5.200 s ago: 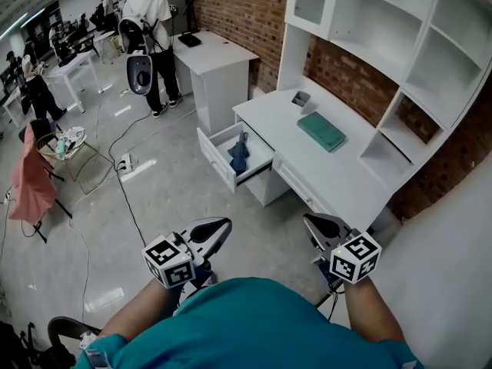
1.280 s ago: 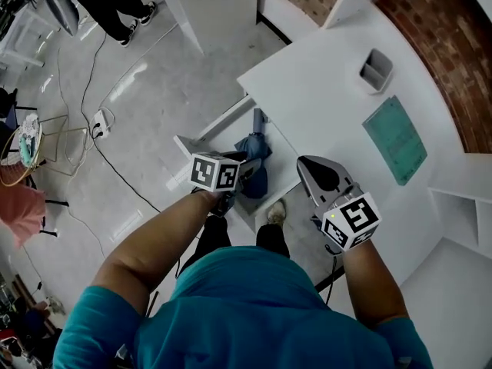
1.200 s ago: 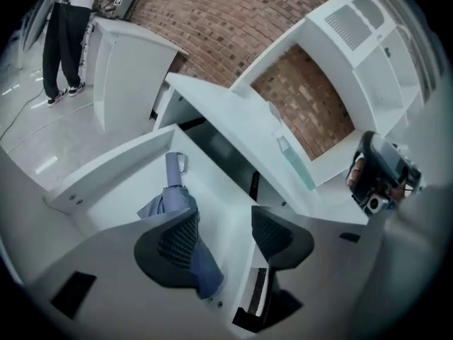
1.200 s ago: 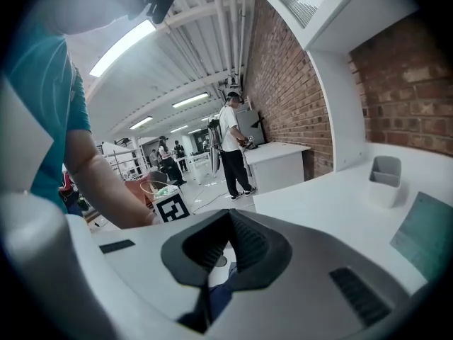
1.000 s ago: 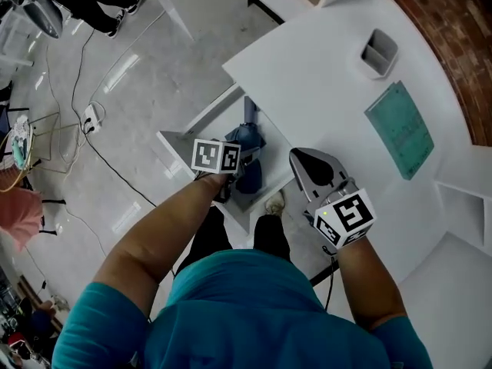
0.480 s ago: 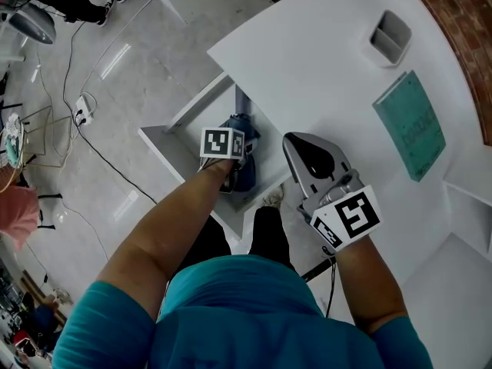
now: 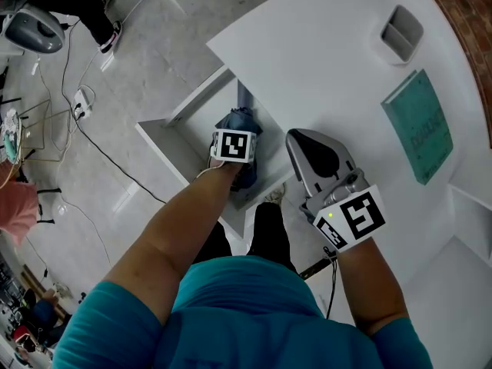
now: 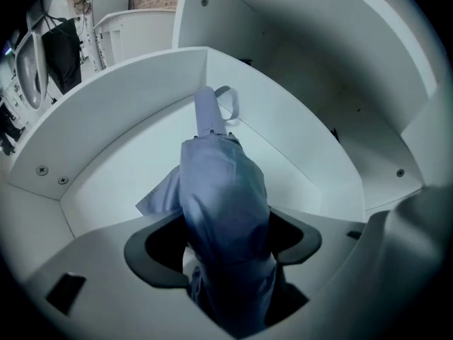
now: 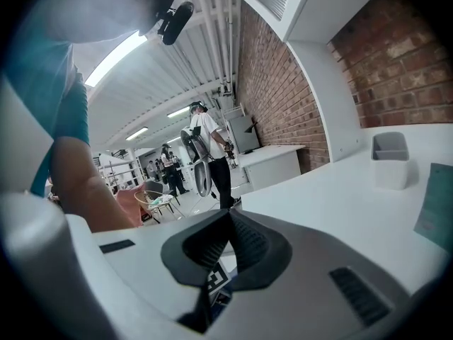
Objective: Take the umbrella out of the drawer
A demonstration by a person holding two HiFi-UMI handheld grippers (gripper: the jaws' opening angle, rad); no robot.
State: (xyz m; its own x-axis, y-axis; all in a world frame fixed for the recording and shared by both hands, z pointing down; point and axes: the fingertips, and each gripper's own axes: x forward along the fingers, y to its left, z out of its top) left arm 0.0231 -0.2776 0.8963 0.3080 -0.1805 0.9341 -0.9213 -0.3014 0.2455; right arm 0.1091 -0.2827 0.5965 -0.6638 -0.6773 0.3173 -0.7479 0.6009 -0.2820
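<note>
White open drawer at left holds a folded blue fabric umbrella. Left gripper reaches steeply down into it. Its jaws stand wide, just now easing inward, and straddle the umbrella without clamping it. Right gripper hovers at the white desktop's edge, jaws together and empty. Farther right lies a flat teal book.

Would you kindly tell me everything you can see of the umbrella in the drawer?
The umbrella is folded, its loose blue-grey fabric bunched, with a slim handle and wrist loop at the far end. It lies along the floor of the open white drawer. The left gripper straddles its near end, its jaws having just closed slightly, yet wide apart.
</note>
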